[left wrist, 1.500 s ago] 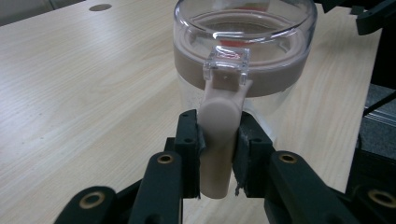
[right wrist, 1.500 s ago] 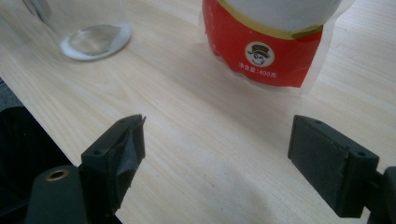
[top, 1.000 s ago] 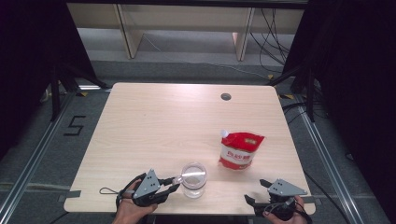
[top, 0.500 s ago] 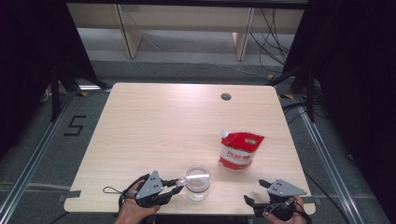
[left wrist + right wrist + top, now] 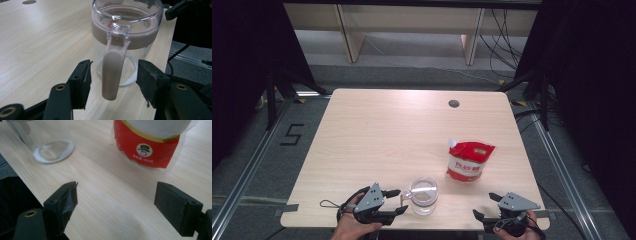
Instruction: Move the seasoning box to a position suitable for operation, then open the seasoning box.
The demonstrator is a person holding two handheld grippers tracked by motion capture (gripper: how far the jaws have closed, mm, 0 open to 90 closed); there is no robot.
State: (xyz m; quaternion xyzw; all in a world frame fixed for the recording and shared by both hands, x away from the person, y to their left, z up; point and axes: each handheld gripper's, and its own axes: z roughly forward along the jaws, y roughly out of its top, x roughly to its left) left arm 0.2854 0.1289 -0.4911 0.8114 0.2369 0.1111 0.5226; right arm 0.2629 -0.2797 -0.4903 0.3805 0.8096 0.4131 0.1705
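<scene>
High view: a clear plastic jug with a taupe band and taupe handle (image 5: 423,195) is seen standing upright near the front edge of the light wooden table (image 5: 377,135), just right of the left gripper (image 5: 396,201). A red and white stand-up pouch with a spout (image 5: 468,160) is seen behind and to the right of the jug, apart from it. The right gripper (image 5: 484,212) is held at the table's front right corner, well apart from the jug.

Left gripper view: the jug's handle (image 5: 113,67) is seen hanging between the two black jaws, with a gap on each side; neither pad (image 5: 82,80) is touching it. The left gripper's (image 5: 113,82) jaws have just been opening, and the handle is left between them, unpinched. A thin white layer is seen at the bottom of the jug (image 5: 125,37).

Right gripper view: the right gripper's (image 5: 116,197) jaws are spread wide over bare table, with nothing between them. The pouch (image 5: 147,147) is seen ahead, upright, with a round cartoon logo on its red front. The base of the jug (image 5: 52,148) is seen at upper left, near the table edge.

A round grey cable hole (image 5: 454,103) is seen near the table's far edge.
</scene>
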